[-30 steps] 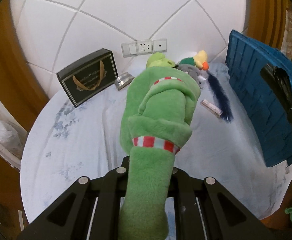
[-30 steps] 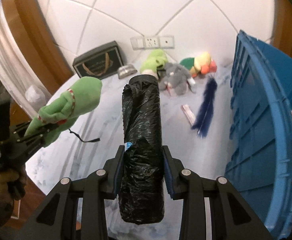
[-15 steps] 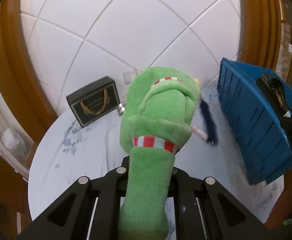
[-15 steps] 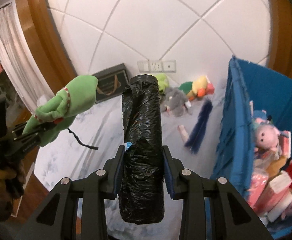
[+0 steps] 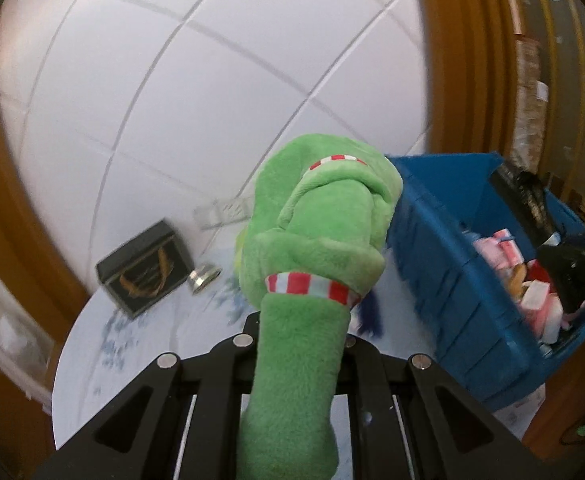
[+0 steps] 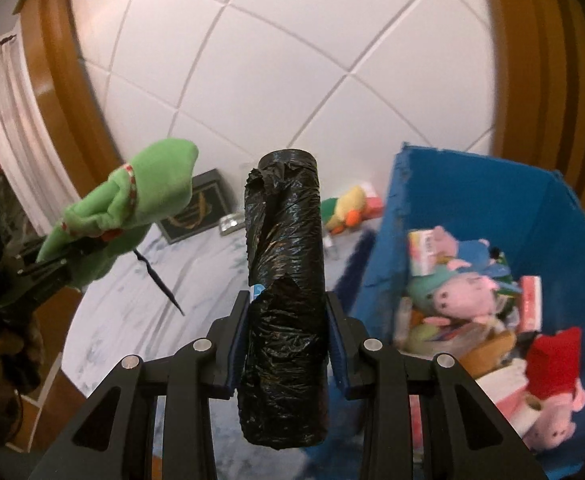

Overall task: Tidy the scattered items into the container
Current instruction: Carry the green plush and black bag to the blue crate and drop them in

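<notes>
The left gripper (image 5: 298,364) was clamped on the green plush (image 5: 316,240), the right gripper (image 6: 286,344) on the black bag roll (image 6: 284,300) — both held beside the blue bin (image 6: 564,216); best carried fully past its rim before release.

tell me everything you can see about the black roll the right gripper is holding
The black roll looks like a roll of thin, crinkled, glossy plastic bags wound into a cylinder. A loose torn flap curls off its top left edge, and a small blue label peeks out on its left side near the pad. It stands along the fingers, pointing away from the camera, clamped at its lower half by the right gripper, whose blue-edged pads press both sides. It is held in the air, beside the blue container, touching nothing else.
</notes>
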Motion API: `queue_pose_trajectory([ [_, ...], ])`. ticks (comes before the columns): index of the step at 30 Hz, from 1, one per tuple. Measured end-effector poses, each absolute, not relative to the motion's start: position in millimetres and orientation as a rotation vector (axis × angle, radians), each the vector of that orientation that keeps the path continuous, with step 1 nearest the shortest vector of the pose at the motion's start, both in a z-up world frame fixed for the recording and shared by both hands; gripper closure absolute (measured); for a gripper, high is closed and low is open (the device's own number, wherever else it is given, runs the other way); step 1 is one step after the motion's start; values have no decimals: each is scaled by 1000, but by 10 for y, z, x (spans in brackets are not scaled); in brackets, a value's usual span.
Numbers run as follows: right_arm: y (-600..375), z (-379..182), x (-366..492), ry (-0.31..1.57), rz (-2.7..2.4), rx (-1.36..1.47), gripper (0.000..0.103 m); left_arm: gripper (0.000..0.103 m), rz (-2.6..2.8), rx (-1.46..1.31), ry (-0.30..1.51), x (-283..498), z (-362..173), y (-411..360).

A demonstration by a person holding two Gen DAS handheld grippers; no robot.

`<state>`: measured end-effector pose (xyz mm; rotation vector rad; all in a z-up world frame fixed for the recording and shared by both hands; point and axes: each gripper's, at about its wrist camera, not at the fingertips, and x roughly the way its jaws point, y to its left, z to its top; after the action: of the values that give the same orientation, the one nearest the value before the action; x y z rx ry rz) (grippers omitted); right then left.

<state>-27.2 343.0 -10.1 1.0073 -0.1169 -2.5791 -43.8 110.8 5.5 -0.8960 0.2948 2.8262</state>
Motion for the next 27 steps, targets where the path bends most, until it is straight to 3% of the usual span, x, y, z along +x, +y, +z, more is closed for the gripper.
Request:
queue_pose_trajectory([
  [17,4670,5,-242,-281,-2774,1040,69,93,2590,-699,367,-928,555,2705],
  [27,5279,-184,-66,-411,-2875,1093,69,93,2437,-696,419,-1225,542,3594],
])
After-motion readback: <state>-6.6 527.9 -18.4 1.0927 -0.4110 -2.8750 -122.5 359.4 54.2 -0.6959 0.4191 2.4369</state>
